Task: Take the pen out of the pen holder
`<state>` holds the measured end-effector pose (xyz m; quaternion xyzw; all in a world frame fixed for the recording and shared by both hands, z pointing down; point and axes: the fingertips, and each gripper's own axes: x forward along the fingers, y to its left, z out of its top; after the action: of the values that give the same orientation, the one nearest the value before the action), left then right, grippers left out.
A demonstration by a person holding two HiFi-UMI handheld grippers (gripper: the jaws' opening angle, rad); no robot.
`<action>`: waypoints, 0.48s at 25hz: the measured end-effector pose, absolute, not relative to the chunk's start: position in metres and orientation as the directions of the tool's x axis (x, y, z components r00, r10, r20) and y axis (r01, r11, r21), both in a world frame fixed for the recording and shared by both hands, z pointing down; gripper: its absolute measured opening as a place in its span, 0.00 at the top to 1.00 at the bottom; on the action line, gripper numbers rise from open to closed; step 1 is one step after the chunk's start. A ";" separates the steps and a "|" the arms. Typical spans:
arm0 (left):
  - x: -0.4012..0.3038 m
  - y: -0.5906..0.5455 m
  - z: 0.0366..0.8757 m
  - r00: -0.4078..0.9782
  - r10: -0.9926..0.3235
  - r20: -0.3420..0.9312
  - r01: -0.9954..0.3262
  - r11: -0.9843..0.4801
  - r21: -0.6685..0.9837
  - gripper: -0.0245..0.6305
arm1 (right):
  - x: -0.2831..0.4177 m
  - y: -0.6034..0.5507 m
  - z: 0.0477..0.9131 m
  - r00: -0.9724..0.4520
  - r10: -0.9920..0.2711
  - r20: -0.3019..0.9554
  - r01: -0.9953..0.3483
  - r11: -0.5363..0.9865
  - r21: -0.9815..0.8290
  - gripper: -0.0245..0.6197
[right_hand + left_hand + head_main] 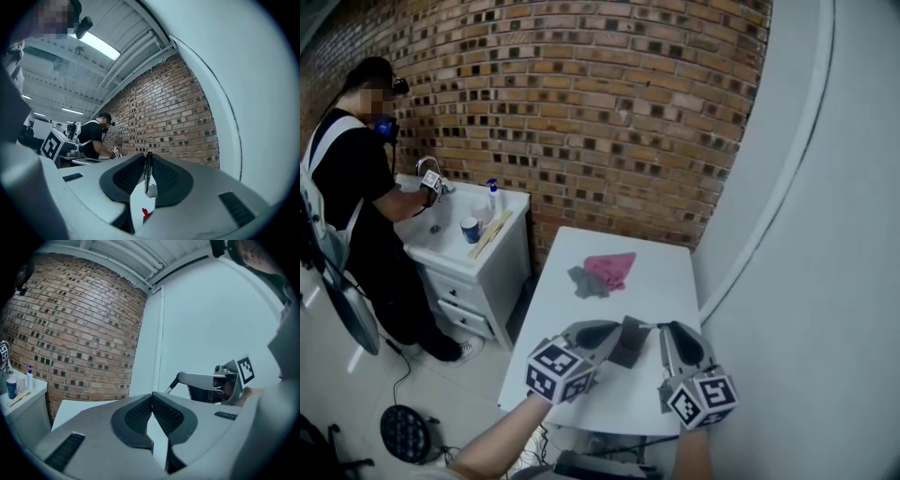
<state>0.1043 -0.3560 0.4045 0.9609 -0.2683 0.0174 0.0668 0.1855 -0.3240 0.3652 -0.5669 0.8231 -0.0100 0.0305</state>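
My right gripper (664, 330) is shut on a slim dark pen (148, 169), which stands upright between its pads. Seen from the left gripper view, the pen's tip (172, 386) sticks out of the right gripper (180, 378). A dark grey pen holder (630, 342) shows in the head view between the two grippers, over the white table (666, 272). The left gripper (616, 331) points at the holder's left side. Its jaws meet at the tips (151, 396) with nothing seen between them. Whether it touches the holder I cannot tell.
A pink cloth (612, 267) and a grey cloth (586, 281) lie on the table's far half. A white wall runs close on the right, a brick wall behind. To the left a person (356, 187) works at a sink cabinet (478, 262). A round black object (405, 433) lies on the floor.
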 end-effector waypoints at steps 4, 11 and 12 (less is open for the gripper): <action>0.101 -0.353 0.404 0.857 -0.511 0.070 -0.516 -0.848 0.118 0.95 | 0.181 -0.320 0.366 -0.359 -0.932 -0.044 -0.931 0.361 -0.054 0.87; 0.098 -0.351 0.402 0.857 -0.511 0.066 -0.515 -0.850 0.111 0.95 | 0.180 -0.316 0.366 -0.361 -0.931 -0.048 -0.930 0.363 -0.062 0.87; 0.098 -0.351 0.402 0.857 -0.511 0.065 -0.515 -0.851 0.107 0.95 | 0.180 -0.316 0.365 -0.362 -0.931 -0.049 -0.929 0.365 -0.062 0.87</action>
<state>0.0981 -0.3510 0.4023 0.9618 -0.2665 0.0170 0.0605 0.1801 -0.3164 0.3653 -0.5636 0.8251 -0.0117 0.0379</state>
